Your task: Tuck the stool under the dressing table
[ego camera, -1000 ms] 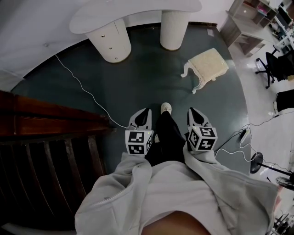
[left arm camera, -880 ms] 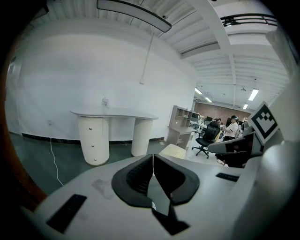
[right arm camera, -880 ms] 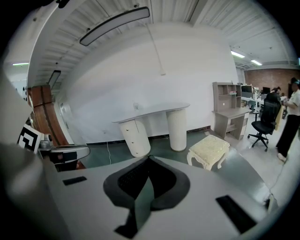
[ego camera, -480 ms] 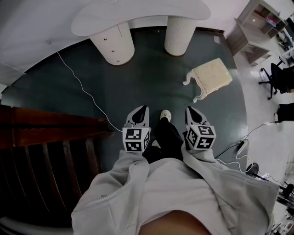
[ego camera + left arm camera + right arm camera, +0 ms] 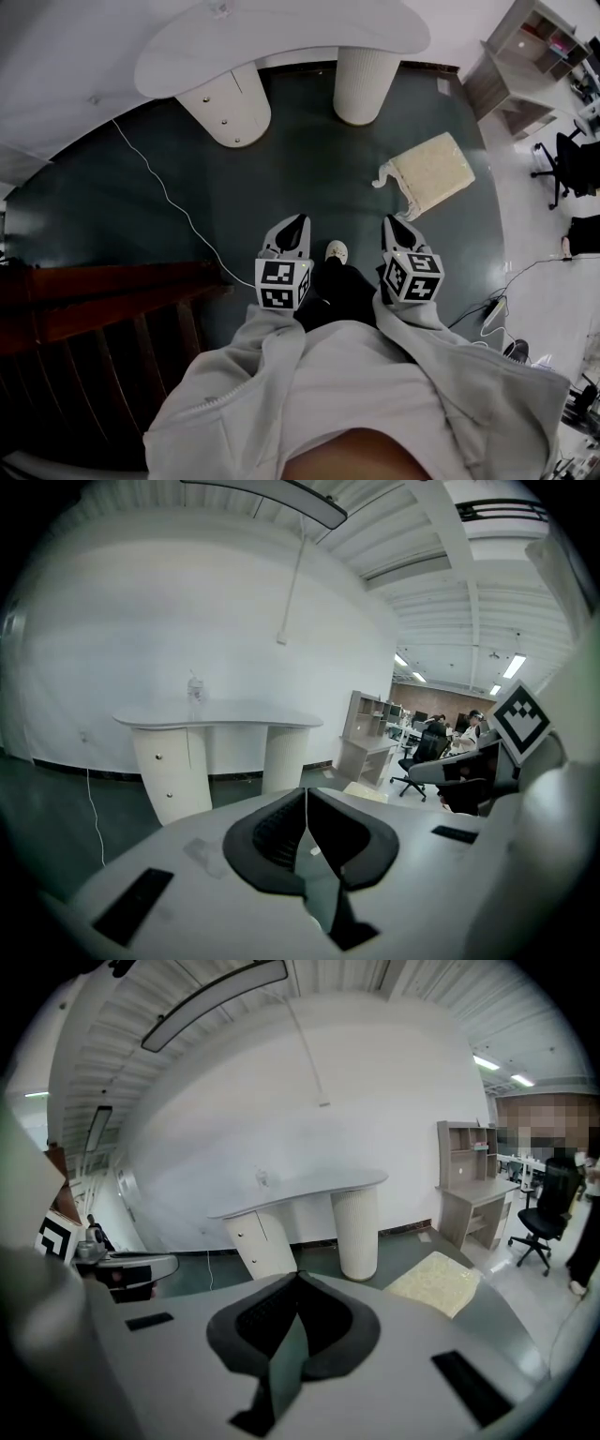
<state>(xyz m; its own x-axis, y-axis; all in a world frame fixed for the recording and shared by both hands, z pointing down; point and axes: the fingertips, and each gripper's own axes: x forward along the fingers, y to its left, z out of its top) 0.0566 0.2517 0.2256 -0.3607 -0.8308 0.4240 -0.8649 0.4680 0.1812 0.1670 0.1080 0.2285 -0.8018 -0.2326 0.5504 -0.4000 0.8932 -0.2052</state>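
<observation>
**Task object.** The cream rectangular cushioned stool with white carved legs [image 5: 433, 172] stands seat-up on the dark green floor [image 5: 309, 178]. It is to the right of the white dressing table with the curved top [image 5: 281, 37] and outside it, well apart from both grippers. In the head view its long axis runs diagonally from lower left to upper right. One short end, where two legs show, faces the table's ribbed round pedestal [image 5: 364, 84]. The right gripper view shows the stool [image 5: 436, 1283] low and right of that pedestal.

**Edges and room.**
- The stool's right side lies near the line where the dark floor meets the pale floor [image 5: 525, 244].
- The knee space between the drawer pedestal [image 5: 228, 114] and the ribbed pedestal opens toward the person.
- Bare dark floor lies between that opening and the stool.
- A thin white cable [image 5: 173, 197] crosses the floor on the left.
- A dark wooden railing [image 5: 103, 309] bounds the lower left.

**Grippers.** The left gripper [image 5: 298, 223] and the right gripper [image 5: 392, 225] are held side by side above the floor. Each has its jaws clenched together on nothing.
</observation>
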